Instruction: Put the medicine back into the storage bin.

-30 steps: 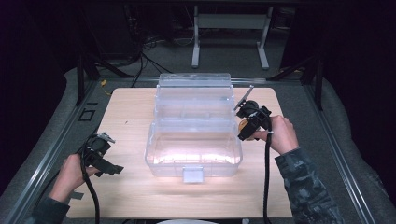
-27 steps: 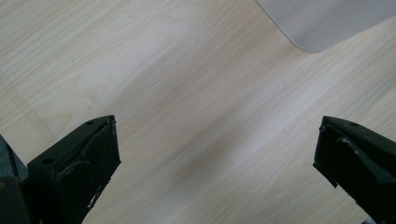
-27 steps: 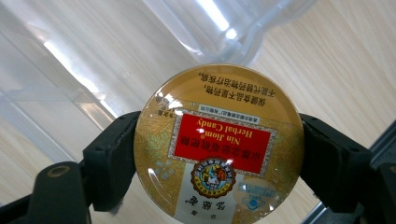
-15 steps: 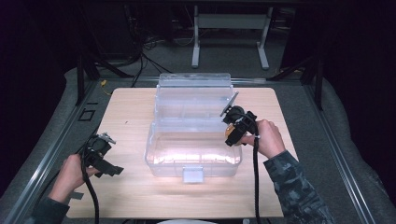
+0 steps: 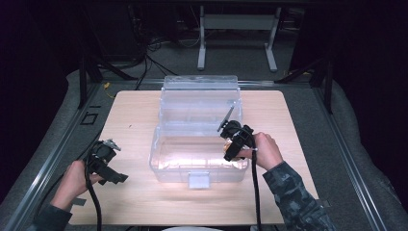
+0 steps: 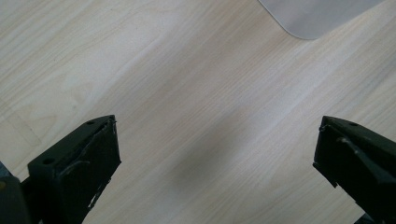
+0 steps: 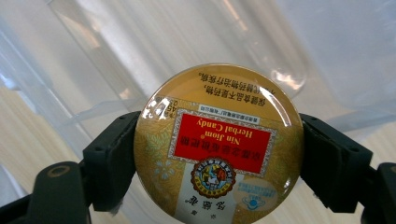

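A round gold candy tin (image 7: 217, 147) with a red label sits clamped between the two black jaws of my right gripper (image 7: 217, 158), upside down in the right gripper view. In the high view this right gripper (image 5: 233, 153) hangs over the right side of a clear plastic storage box (image 5: 166, 154) whose lid stands open at the back. The tin (image 5: 235, 161) shows as a gold glint below the gripper, inside the box wall. My left gripper (image 5: 114, 174) rests low over the table's front left, jaws wide apart with bare wood between them (image 6: 217, 158).
The wooden table (image 5: 134, 120) carries the box in its middle. A clear plastic corner of the box (image 6: 317, 16) shows in the left gripper view. Grey carpet and metal rails (image 5: 53, 159) surround the table. A white frame (image 5: 238, 21) stands behind.
My right gripper with the tin has moved left and down, from beside the box's right edge to over its right interior. The left hand has stayed put.
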### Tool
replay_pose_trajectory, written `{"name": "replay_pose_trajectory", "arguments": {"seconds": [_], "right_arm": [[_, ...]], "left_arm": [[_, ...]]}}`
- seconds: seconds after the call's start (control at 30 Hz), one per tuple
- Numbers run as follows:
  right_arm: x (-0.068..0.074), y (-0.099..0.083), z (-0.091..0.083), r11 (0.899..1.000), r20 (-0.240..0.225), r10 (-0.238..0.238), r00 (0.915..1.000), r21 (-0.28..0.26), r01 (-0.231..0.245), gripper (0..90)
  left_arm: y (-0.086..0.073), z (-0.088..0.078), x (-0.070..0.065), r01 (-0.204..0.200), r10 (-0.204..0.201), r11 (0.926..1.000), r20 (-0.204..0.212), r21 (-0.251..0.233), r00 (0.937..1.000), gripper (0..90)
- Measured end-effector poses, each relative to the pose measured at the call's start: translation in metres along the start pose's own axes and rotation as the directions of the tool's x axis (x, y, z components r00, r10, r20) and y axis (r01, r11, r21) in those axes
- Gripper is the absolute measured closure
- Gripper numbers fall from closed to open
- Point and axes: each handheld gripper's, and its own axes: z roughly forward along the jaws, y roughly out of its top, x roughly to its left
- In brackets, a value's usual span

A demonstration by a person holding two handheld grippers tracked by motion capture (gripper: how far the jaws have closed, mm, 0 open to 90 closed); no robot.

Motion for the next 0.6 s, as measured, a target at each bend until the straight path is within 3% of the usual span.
{"name": "replay_pose_trajectory", "arguments": {"seconds": [0.07, 0.1, 0.17, 0.2, 0.23, 0.37, 0.6], "right_arm": [[0.001, 0.000, 0.004, 1.000, 0.009, 0.003, 1.0000, 0.022, -0.003, 20.0], [0.002, -0.002, 0.013, 1.000, 0.006, 0.006, 1.0000, -0.025, -0.005, 20.0], [0.002, -0.002, 0.014, 1.000, 0.011, 0.007, 0.9999, -0.015, -0.006, 20.0], [0.004, -0.002, 0.015, 0.999, 0.068, -0.003, 0.9977, 0.041, 0.000, 20.0], [0.002, -0.002, 0.018, 0.999, 0.030, 0.011, 0.9995, 0.037, -0.012, 20.0], [0.001, -0.004, 0.022, 0.999, 0.037, 0.013, 0.9992, 0.034, -0.014, 20.0], [0.000, -0.008, 0.032, 0.998, 0.009, 0.021, 0.9997, 0.058, -0.022, 20.0]], "left_arm": [[0.000, 0.001, -0.001, -0.001, 0.001, 1.0000, 0.005, -0.001, 1.0000, 0.2], [0.001, 0.001, -0.001, -0.004, 0.004, 1.0000, 0.008, 0.001, 1.0000, 0.2], [0.001, 0.002, -0.001, -0.005, 0.005, 1.0000, 0.010, 0.003, 0.9999, 0.2], [0.001, 0.003, -0.001, -0.006, 0.006, 1.0000, 0.011, 0.002, 0.9999, 0.2], [0.001, 0.003, -0.001, -0.004, 0.004, 1.0000, 0.009, 0.001, 1.0000, 0.2], [0.000, 0.002, -0.001, -0.005, 0.005, 1.0000, 0.007, 0.003, 1.0000, 0.2], [0.002, 0.004, -0.001, -0.010, 0.010, 0.9999, 0.009, 0.006, 0.9999, 0.2]]}}
